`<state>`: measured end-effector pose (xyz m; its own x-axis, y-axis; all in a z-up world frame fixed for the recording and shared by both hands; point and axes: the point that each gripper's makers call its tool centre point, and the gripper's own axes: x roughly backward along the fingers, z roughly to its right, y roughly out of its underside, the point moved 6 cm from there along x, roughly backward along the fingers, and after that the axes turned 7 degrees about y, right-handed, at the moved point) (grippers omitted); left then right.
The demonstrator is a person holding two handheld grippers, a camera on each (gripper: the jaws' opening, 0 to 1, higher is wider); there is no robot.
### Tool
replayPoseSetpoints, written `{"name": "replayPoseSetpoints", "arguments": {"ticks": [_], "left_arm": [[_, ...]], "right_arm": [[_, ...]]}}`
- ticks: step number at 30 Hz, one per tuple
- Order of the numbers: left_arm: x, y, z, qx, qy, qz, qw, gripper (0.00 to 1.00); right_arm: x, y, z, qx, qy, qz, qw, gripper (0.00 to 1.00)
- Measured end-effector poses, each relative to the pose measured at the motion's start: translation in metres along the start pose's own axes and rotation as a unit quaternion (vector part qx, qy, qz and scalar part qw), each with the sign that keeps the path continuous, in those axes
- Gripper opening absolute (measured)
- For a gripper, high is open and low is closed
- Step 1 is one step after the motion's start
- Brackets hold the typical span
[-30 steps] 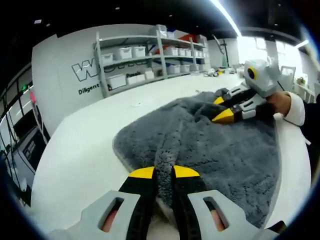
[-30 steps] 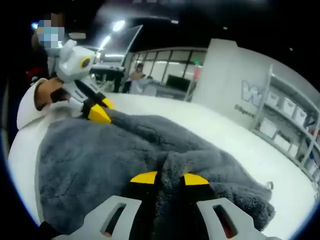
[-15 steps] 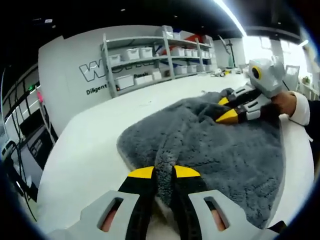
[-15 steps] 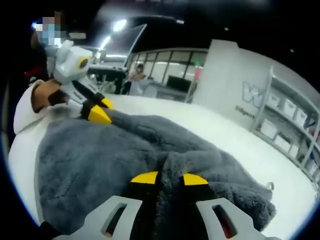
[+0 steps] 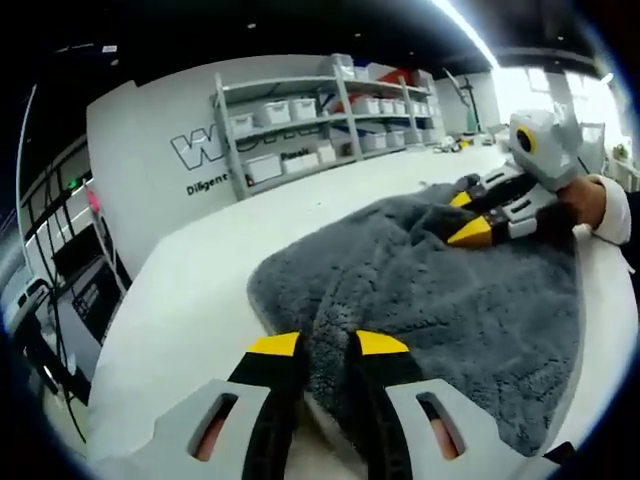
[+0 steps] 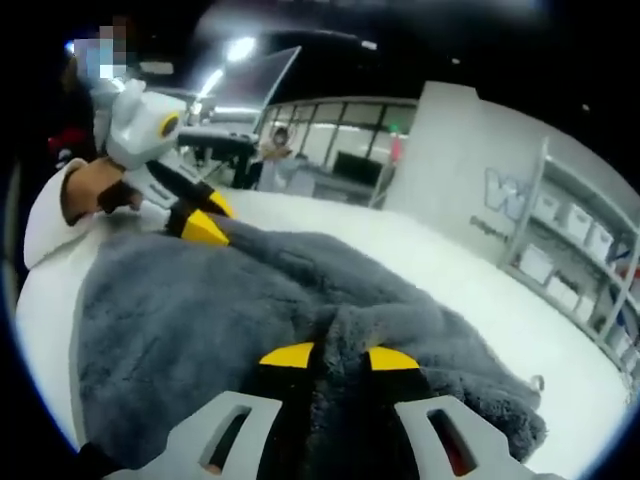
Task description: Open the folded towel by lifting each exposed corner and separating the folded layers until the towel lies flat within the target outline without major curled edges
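Note:
A fluffy grey towel (image 5: 450, 290) lies rumpled on the white table (image 5: 190, 290). In the left gripper view, my left gripper (image 5: 328, 345) is shut on a fold of the towel's near edge, with pile showing between its yellow tips. My right gripper (image 5: 470, 215) grips the far side of the towel, held by a hand (image 5: 592, 200). In the right gripper view, my right gripper (image 6: 328, 357) is shut on a raised ridge of the towel (image 6: 180, 320). The left gripper (image 6: 210, 218) holds the opposite edge there.
Grey shelves (image 5: 320, 130) with white bins stand along the back wall behind the table. The white table (image 6: 470, 280) runs wide beyond the towel toward shelves (image 6: 590, 240). A person stands far back by the windows (image 6: 275, 145).
The left gripper's jaws stand slightly wider apart than before, and the pinched ridge between them looks flatter. Both views shifted a little; the right gripper keeps its hold.

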<state>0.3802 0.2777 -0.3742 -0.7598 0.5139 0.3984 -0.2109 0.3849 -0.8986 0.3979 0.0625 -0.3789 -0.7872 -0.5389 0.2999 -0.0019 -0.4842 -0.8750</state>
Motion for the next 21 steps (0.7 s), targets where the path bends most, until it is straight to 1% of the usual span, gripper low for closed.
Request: {"name": "replayPoseSetpoints", "arguments": {"ticks": [3, 5, 6, 7, 9, 10, 11, 12, 13, 14, 15, 16, 17, 18, 19, 20, 21], "left_arm": [[0.001, -0.001, -0.003, -0.006, -0.011, 0.005, 0.9999, 0.26], [0.002, -0.001, -0.004, -0.008, -0.013, 0.009, 0.9998, 0.27], [0.003, -0.002, -0.004, -0.007, -0.012, 0.015, 0.9998, 0.27], [0.003, -0.003, -0.004, -0.007, -0.012, 0.018, 0.9997, 0.27], [0.003, -0.005, -0.004, -0.007, -0.012, 0.025, 0.9996, 0.27], [0.003, -0.006, -0.003, -0.010, -0.013, 0.027, 0.9995, 0.27], [0.003, -0.007, -0.002, -0.013, -0.011, 0.029, 0.9994, 0.27], [0.003, -0.008, -0.001, -0.015, -0.009, 0.031, 0.9994, 0.27], [0.002, -0.009, 0.000, -0.017, -0.006, 0.035, 0.9992, 0.27], [0.002, -0.010, 0.001, -0.017, -0.004, 0.038, 0.9991, 0.27], [0.003, -0.012, 0.003, -0.013, 0.005, 0.048, 0.9988, 0.27], [0.003, -0.013, 0.004, -0.008, 0.011, 0.052, 0.9986, 0.27], [0.003, -0.014, 0.006, 0.000, 0.019, 0.056, 0.9982, 0.25], [0.003, -0.015, 0.008, 0.008, 0.027, 0.060, 0.9978, 0.21], [0.003, -0.015, 0.010, 0.012, 0.037, 0.062, 0.9973, 0.15], [0.003, -0.015, 0.012, 0.014, 0.042, 0.062, 0.9971, 0.08], [0.003, -0.016, 0.018, 0.028, 0.067, 0.066, 0.9952, 0.04]], "right_arm": [[0.006, -0.002, 0.004, 0.030, 0.001, 0.007, 0.9995, 0.21], [0.011, -0.003, 0.009, 0.043, 0.003, 0.014, 0.9990, 0.23], [0.016, -0.002, 0.015, 0.040, 0.003, 0.022, 0.9990, 0.24], [0.018, -0.002, 0.017, 0.027, 0.003, 0.028, 0.9992, 0.24], [0.025, 0.001, 0.027, -0.029, -0.001, 0.034, 0.9990, 0.24], [0.029, 0.002, 0.032, -0.051, 0.000, 0.040, 0.9979, 0.24], [0.029, 0.004, 0.039, -0.063, 0.004, 0.040, 0.9972, 0.23], [0.031, 0.006, 0.045, -0.056, 0.004, 0.037, 0.9977, 0.23], [0.035, 0.008, 0.048, -0.049, 0.014, 0.039, 0.9979, 0.22], [0.039, 0.011, 0.053, -0.036, 0.027, 0.031, 0.9985, 0.21], [0.042, 0.012, 0.057, -0.028, 0.035, 0.032, 0.9985, 0.20], [0.044, 0.012, 0.059, -0.022, 0.040, 0.034, 0.9984, 0.18], [0.049, 0.014, 0.059, -0.018, 0.042, 0.036, 0.9983, 0.12], [0.054, 0.015, 0.059, -0.015, 0.041, 0.033, 0.9985, 0.07], [0.059, 0.016, 0.060, 0.001, 0.036, 0.035, 0.9987, 0.03], [0.063, 0.016, 0.060, 0.004, 0.038, 0.042, 0.9984, 0.00], [0.070, 0.020, 0.062, 0.018, 0.043, 0.044, 0.9980, 0.00]]}}
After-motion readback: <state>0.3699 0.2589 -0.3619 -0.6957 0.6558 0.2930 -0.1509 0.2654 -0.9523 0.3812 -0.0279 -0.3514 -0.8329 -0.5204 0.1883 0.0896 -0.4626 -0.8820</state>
